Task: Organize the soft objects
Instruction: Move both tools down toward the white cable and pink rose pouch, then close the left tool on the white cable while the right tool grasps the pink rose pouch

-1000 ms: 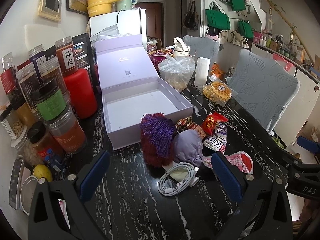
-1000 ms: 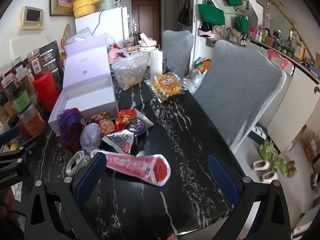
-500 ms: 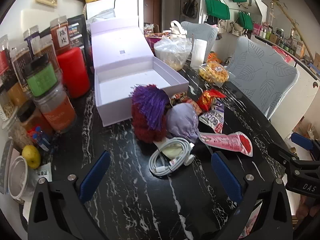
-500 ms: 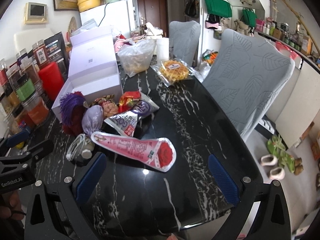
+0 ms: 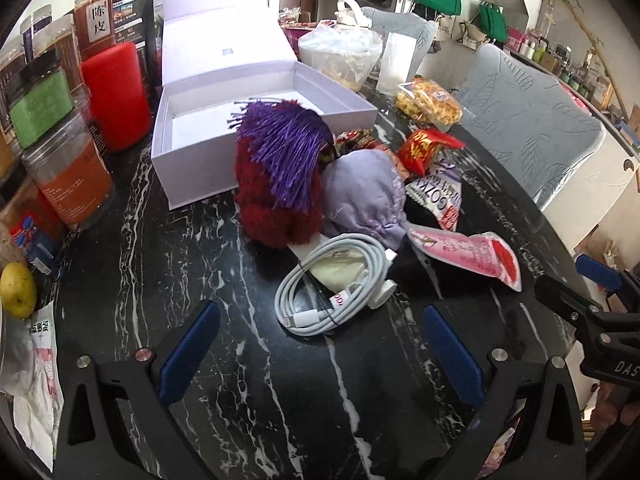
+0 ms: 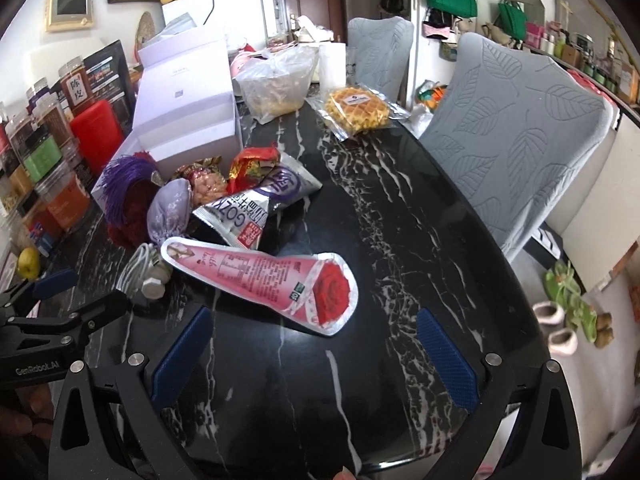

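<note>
Where the black white-veined marble tabletop (image 5: 168,264) carries the clutter, itemised as follows.

Item 1: red plush bundle topped with purple fringe (image 5: 280,168); against the near wall of the box, upright, fringe fanned toward the box.

Item 2: lilac drawstring fabric pouch (image 5: 364,196); touching the plush bundle on its right, gathered neck toward the left gripper, long axis running from box toward camera.

Item 3: coiled white charging cable with plug (image 5: 336,280); flat on the table just in front of the pouch, nearest the left gripper.

Item 4: pink cone-shaped foil packet printed with a red rose (image 6: 264,280); flat, long axis across the right wrist view, narrow tip beside the cable, wide rose end pointing right.

Item 5: silver and purple snack sachet (image 6: 256,208); behind the pink packet, partly under a red crinkled wrapper (image 6: 252,164).

Item 6: open pale lilac cardboard gift box with hinged lid raised (image 5: 192,120); interior bare as far as visible.

Item 7: cluster of clear plastic jars with coloured contents (image 5: 68,168); left of the box, beside a red cylinder (image 5: 116,96).

Left gripper (image 5: 320,344): blue-padded fingers spread wide, nothing between, above the table short of the cable.

Right gripper (image 6: 316,344): fingers likewise spread wide, empty, near the rose end of the packet.
</note>
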`<state>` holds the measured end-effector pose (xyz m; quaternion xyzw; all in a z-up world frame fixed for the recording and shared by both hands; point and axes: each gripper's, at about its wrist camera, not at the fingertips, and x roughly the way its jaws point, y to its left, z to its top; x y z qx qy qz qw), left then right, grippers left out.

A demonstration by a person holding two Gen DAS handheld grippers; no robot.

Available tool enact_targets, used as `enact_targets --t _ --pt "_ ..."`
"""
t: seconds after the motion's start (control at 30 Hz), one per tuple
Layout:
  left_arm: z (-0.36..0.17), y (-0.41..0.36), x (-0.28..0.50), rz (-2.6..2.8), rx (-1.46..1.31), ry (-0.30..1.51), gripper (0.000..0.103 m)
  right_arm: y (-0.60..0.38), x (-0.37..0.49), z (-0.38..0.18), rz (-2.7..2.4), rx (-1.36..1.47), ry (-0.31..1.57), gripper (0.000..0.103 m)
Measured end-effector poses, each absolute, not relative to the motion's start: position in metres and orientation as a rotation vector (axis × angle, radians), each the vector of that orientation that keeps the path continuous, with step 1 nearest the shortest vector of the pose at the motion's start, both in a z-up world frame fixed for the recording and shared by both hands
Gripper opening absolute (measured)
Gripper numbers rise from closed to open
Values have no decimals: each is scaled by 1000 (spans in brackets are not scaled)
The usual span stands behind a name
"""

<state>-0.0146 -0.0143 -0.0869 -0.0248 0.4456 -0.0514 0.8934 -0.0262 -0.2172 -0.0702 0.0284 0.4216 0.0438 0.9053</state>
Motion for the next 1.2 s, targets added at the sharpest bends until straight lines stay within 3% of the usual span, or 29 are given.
enact_targets --t 0.43,0.77,0.93,1.1,1.2 --pt "-111 -5 9 -138 81 960 103 -205 0 -88 128 23 920 103" --pt "-120 -1 29 -274 24 1007 100 -199 12 -95 150 13 944 103" --pt "-119 -10 30 -335 25 984 88 -198 15 -98 160 3 942 103" --pt "-118 -25 32 -378 74 968 63 -202 19 -104 155 2 960 103" --pt "-118 -30 28 -387 105 960 56 -203 18 -105 153 -3 963 103"
